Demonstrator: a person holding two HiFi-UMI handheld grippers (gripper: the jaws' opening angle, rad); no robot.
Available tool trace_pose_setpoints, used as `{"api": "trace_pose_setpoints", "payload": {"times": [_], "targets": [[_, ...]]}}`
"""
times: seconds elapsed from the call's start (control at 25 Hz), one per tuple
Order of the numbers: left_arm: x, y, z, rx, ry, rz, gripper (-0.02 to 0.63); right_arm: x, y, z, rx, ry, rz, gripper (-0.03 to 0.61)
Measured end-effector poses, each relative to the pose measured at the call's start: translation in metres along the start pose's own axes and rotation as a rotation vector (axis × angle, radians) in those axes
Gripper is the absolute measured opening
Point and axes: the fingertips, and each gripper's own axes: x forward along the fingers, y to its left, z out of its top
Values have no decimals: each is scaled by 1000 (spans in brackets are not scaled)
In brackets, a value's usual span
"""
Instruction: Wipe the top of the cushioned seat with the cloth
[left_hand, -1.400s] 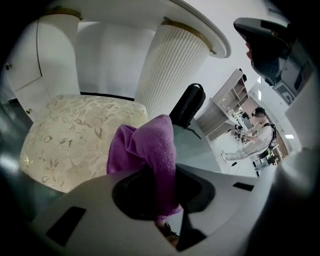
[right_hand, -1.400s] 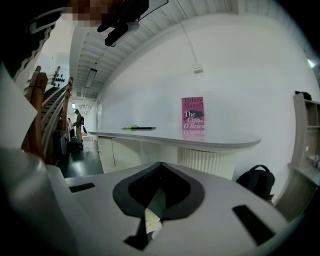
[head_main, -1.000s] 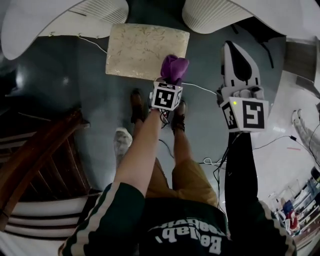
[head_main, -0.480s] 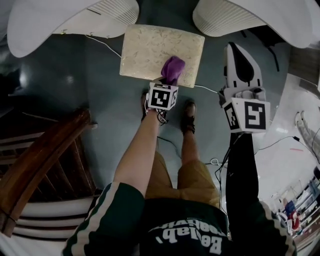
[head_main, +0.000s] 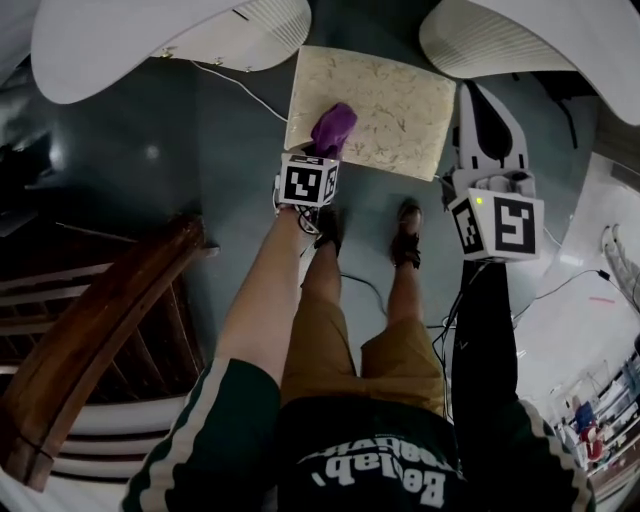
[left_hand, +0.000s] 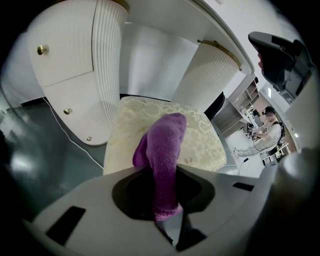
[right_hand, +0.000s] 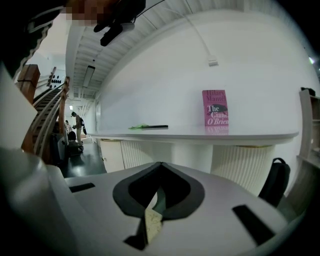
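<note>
The cushioned seat (head_main: 385, 105) is a cream square with a leaf pattern, standing on the dark floor ahead of me. A purple cloth (head_main: 333, 127) hangs from my left gripper (head_main: 322, 152), which is shut on it over the seat's near left edge. In the left gripper view the cloth (left_hand: 166, 150) droops forward in front of the seat (left_hand: 202, 137); whether it touches the cushion I cannot tell. My left gripper (left_hand: 164, 202) pinches the cloth's lower end. My right gripper (head_main: 484, 110) is held to the seat's right, shut and holding nothing, and in its own view my right gripper (right_hand: 159, 192) faces a white counter.
Two white ribbed cabinet pedestals (head_main: 265, 30) (head_main: 470, 35) flank the seat's far side. A thin cable (head_main: 240, 85) runs across the floor at left. A wooden stair rail (head_main: 100, 330) is at my left. My shoes (head_main: 407, 235) stand just before the seat. A pink book (right_hand: 215, 107) stands on the counter.
I have stepped closer to the seat. The left gripper with the cloth has shifted from the seat's near right corner to its near left edge. The right gripper stays raised.
</note>
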Motion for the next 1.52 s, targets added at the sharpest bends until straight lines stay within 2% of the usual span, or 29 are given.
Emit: {"api": "trace_pose_setpoints", "payload": {"times": [0.36, 0.6, 0.8, 0.96, 1.08, 1.36, 1.52], "targets": [[-31, 77, -1, -18, 2, 87, 94, 16, 36, 14, -20, -7, 7, 8], [-33, 74, 2, -7, -16, 72, 94, 13, 41, 18, -31, -9, 5, 8], [-44, 57, 25, 27, -73, 63, 94, 1, 26, 30, -12, -34, -16, 8], [-65, 39, 61, 71, -154, 62, 94, -13, 11, 49, -13, -57, -34, 8], [-95, 17, 104, 123, -243, 51, 94, -23, 2, 75, -16, -89, -44, 8], [-195, -48, 206, 232, -491, 57, 94, -54, -16, 136, -40, -122, -74, 8], [-258, -83, 247, 250, -627, 60, 94, -76, -26, 165, -27, -126, -95, 8]]}}
